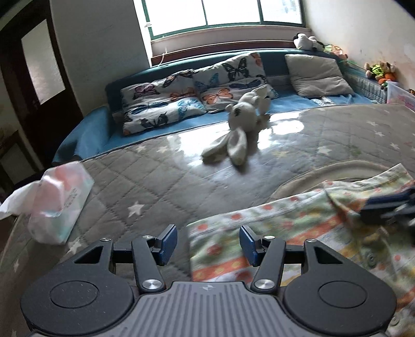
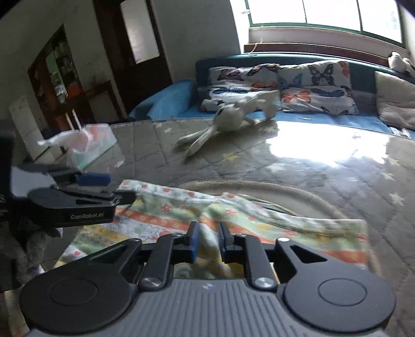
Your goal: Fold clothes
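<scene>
Patterned cotton, item one: we log a printed garment (image 1: 272,233) in green, orange and yellow bands with red dots, lying rumpled on the near part of a grey quilted bedspread (image 1: 145,181) sewn with white stars. Its left edge sits between the fingers of our left gripper (image 1: 208,245), whose blue-padded jaws stand wide apart, holding nothing. In the right wrist view the same garment (image 2: 259,220) spreads across the foreground, one fold raised in a ridge.

Item two: our right gripper (image 2: 208,242), jaws partly closed with a narrow gap, and cloth showing in that gap; we cannot tell whether the pads actually pinch it. In the left wrist view that gripper (image 1: 389,204) shows only as a dark blur over the garment's right side.

Item three: a soft tissue pack (image 1: 59,202), one tissue pulled out, at the bedspread's left edge, well apart from the garment.

Item four: a white plush rabbit (image 1: 241,121), lying mid-bed beyond the garment.

Item five: butterfly-print pillows (image 1: 181,98) and one plain grey pillow (image 1: 316,75) against a blue headboard, under a window (image 1: 220,15).

Item six: small stuffed toys (image 1: 378,71) along the right wall.
</scene>
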The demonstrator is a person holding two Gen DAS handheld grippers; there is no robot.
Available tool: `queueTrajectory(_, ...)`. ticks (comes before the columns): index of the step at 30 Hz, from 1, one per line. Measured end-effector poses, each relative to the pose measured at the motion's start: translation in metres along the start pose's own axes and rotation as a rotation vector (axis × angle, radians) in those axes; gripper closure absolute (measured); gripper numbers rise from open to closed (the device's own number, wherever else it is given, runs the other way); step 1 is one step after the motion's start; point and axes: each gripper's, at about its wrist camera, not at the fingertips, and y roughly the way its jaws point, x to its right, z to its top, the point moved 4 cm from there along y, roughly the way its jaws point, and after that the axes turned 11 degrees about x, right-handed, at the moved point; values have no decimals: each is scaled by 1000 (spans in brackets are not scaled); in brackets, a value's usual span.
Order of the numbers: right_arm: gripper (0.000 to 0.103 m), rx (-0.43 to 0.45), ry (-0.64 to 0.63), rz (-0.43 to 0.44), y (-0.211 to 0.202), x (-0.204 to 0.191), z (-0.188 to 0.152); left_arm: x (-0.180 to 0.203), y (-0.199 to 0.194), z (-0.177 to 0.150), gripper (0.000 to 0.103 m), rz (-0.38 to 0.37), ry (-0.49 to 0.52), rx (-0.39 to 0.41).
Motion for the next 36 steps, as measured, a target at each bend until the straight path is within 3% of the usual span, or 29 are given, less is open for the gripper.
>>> queueTrajectory(6,84,20,36,-131,-35,48,1,-6,-2,-4,46,4,-15,-6)
queueTrajectory(12,82,23,131,-280,-43,103,-7,-8,-2,-4,47,21,-21,-2)
queueTrajectory(15,82,19,146,-267,-35,110,-8,-8,1,-4,48,17,-18,-1)
queueTrajectory(16,87,14,142,-264,-30,108,-8,-8,1,-4,51,15,-17,-1)
queueTrajectory(17,99,10,134,-265,-26,107,-8,-7,2,-3,53,13,-15,0)
queueTrajectory(19,101,11,101,-288,-18,103,-5,-7,4,-3,60,11,-11,2)
queueTrajectory(23,100,21,46,-342,-5,101,1,-5,6,-2,61,26,2,11)
queueTrajectory(25,92,26,42,-345,-5,101,2,-5,5,-2,61,30,1,12)
queueTrajectory(29,91,54,23,-330,-22,91,8,0,-8,0,60,1,-4,24)
queueTrajectory(36,91,-76,-52,-74,-12,34,-8,48,-64,-13,60,-244,16,41)
